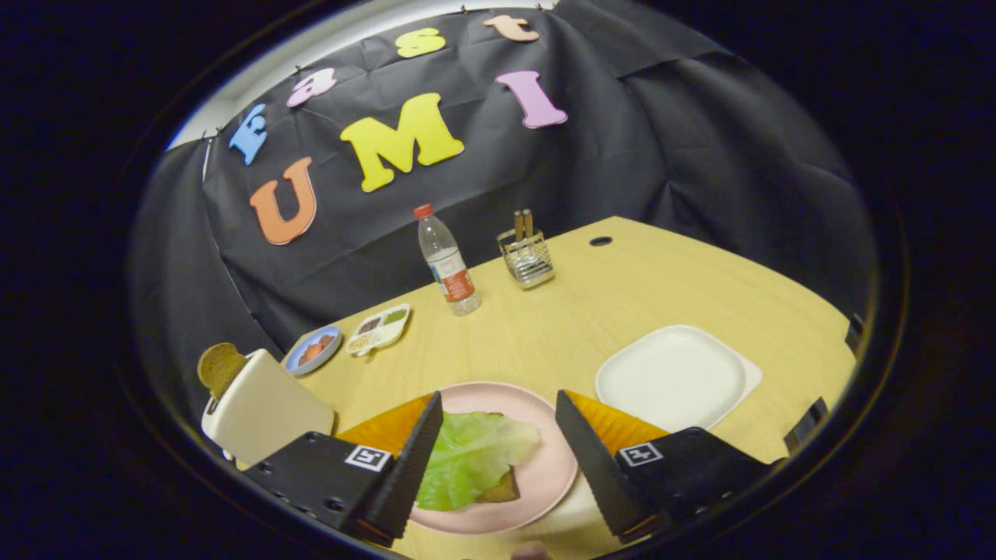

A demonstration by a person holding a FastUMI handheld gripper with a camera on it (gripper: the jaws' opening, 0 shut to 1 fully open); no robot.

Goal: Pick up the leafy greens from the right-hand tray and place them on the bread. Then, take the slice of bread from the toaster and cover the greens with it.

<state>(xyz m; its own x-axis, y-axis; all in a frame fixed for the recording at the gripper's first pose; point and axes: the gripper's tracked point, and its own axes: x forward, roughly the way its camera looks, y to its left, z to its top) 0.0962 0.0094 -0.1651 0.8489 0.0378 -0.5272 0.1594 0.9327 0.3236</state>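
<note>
- Green, crinkled: leafy greens (471, 459), one leaf, lying on the slice of bread (502, 490), of which only a brown corner shows from under the leaf's right edge. First half of the task judged done.
- Pink plate (545, 459): carries bread and leaf; sits on the bench (583, 311) directly between and below the fingers.
- Hand-held gripper (498, 459): fingers spread wide, one either side of the plate, holding nothing; the left finger's inner edge overlaps the leaf in the picture, and whether it touches cannot be told.
- White toaster (261, 408): stands on the bench to the left of the fingers, just beyond the left finger's body, near the bench's edge.
- Toaster slice (219, 367): brown, round-topped, upright, standing out of the toaster's slot at its far-left end; its flat faces appear to run along the toaster's length. This is the next thing to take.
- Governing relation: the toaster slice lies left of and slightly ahead of the gripper, well apart from the plate. The coming move, as judged, calls for a swing left and a turn so the fingers close across the slice's thin dimension.
- White tray (677, 377): right of the plate, bare.
- Other items, far side: water bottle (447, 260), wire holder (527, 255), blue dish (313, 350), divided dish (379, 328).
</note>
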